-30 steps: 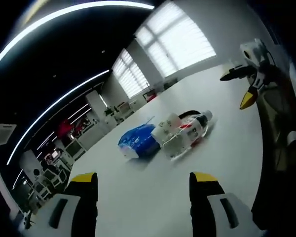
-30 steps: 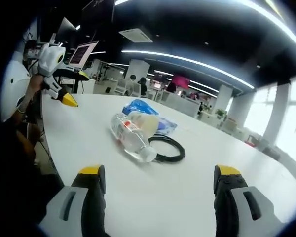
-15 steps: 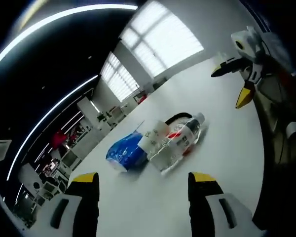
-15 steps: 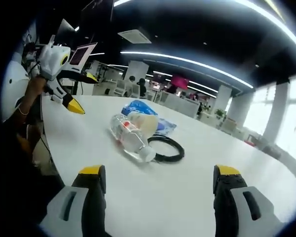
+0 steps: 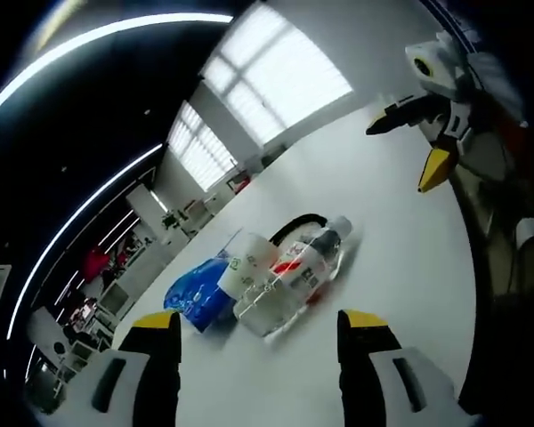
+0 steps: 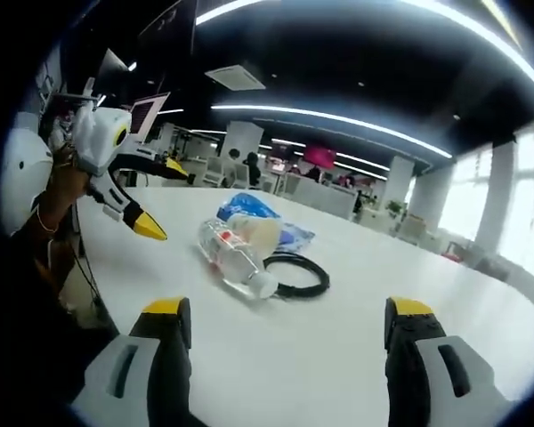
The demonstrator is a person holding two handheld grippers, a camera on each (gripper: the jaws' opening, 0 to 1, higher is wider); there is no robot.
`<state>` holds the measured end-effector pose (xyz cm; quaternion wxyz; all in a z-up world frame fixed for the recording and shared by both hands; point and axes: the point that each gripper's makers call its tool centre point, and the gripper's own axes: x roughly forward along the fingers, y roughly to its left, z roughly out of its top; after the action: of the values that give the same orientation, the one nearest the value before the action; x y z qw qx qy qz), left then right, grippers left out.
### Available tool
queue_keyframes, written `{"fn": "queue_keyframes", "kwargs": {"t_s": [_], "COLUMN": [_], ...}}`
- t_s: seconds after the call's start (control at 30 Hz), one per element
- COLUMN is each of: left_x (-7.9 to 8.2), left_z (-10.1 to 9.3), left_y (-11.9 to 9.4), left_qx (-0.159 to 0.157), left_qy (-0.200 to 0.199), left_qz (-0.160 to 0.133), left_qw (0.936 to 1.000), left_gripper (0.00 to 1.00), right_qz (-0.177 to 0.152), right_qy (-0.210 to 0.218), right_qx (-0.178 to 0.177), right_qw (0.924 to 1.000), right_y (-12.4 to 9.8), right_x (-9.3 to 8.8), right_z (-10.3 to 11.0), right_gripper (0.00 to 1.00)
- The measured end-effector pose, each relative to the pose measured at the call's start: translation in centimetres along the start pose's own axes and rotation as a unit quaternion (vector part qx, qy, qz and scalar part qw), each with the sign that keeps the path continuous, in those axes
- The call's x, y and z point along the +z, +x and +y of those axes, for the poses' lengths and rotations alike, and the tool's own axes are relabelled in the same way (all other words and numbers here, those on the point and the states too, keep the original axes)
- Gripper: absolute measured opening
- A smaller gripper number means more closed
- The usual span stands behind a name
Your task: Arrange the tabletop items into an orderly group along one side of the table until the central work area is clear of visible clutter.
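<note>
Both tongs, the left tongs (image 5: 254, 334) and the right tongs (image 6: 285, 325), gape wide and hold nothing above the white surface (image 6: 338, 356), facing the clear bottle (image 6: 234, 256) lying on its side just ahead, cap end toward the right pair, left pair seemingly nearer

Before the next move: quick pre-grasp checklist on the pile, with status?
1. Left tongs open, nothing between the jaws: ok.
2. Right tongs open, nothing between the jaws: ok.
3. Clear bottle lies on its side, free to grasp, bare table between it and the right tongs: ok.
4. Bottle is apart from its neighbours: not ok, the pale cup and blue bag crowd it, and the black cable loop lies at its cap end.
5. Central area cleared: not ok, all four items lie mid-table.
6. Cup touching or resting on the bottle: cannot tell.
</note>
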<state>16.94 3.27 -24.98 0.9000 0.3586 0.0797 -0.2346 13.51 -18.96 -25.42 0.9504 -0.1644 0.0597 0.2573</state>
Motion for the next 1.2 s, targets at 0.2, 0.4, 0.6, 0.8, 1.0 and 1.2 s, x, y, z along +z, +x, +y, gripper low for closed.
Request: {"fn": "queue_keyframes", "kwargs": {"t_s": [0.2, 0.4, 0.6, 0.8, 1.0, 1.2], "left_x": [-0.2, 0.2, -0.3, -0.4, -0.1, -0.3], "left_z": [-0.1, -0.3, -0.2, 0.3, 0.5, 2.4], "left_y": [0.2, -0.1, 0.2, 0.1, 0.2, -0.3], "left_qx": [0.0, -0.005, 0.007, 0.022, 0.022, -0.003], "left_qy": [0.009, 0.018, 0.054, 0.089, 0.106, 0.095], "left_qz": [0.011, 0.004, 0.017, 0.013, 0.008, 0.013], "left_qw": [0.9999, 0.9998, 0.9984, 0.9957, 0.9941, 0.9954], "left_gripper": [0.7, 0.7, 0.7, 0.7, 0.69, 0.69], "right_qz": [0.008, 0.013, 0.011, 0.013, 0.014, 0.007], "right_qy": [-0.008, -0.018, -0.006, 0.003, 0.001, 0.007], "right_qx": [0.001, 0.009, 0.005, -0.005, -0.005, -0.008], "right_qw": [0.9999, 0.9997, 0.9999, 0.9999, 0.9999, 0.9999], "right_y": [-0.1, 0.1, -0.4, -0.8, -0.8, -1.2], "right_x": [-0.3, -0.1, -0.3, -0.7, -0.8, -0.9], "right_z": [0.0, 0.2, -0.3, -0.8, -0.9, -1.5], "right_gripper": [0.87, 0.87, 0.86, 0.86, 0.85, 0.85]}}
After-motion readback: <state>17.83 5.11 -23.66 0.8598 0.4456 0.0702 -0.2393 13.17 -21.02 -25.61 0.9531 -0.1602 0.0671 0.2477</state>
